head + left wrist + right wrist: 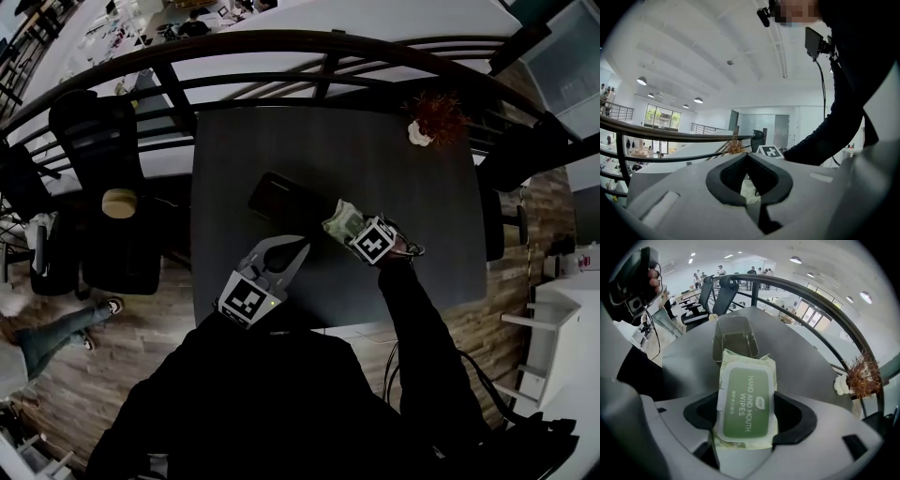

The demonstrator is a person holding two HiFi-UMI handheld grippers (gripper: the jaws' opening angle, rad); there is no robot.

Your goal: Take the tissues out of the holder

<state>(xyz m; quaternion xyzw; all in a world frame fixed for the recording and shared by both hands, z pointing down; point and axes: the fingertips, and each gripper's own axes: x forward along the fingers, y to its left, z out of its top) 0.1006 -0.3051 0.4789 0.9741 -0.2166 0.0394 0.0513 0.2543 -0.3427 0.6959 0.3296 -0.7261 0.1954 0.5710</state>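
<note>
With the right tongs, clamps the pack across its width, one jaw on each long side, green lid up and reading "HAND AND MOUTH WIPES". Holds it near the middle of the bench, outside the holder and just off that tray's right-hand end. Cannot tell whether the pack touches the bench top. Seen from the right gripper view, overlaps the holder's near rim with the pack's far end. Has the holder lying flat on the bench, left of centre and well away from every edge: long, dark and clear-walled. Hangs the left tongs over the near half of the bench, tips together and gripping nothing, pointed toward the pack. Shows only a pale sliver of that pack through the slit between the pads. Has a plant at the far right corner, a railing beyond the far edge, and a chair beside the left edge.
</note>
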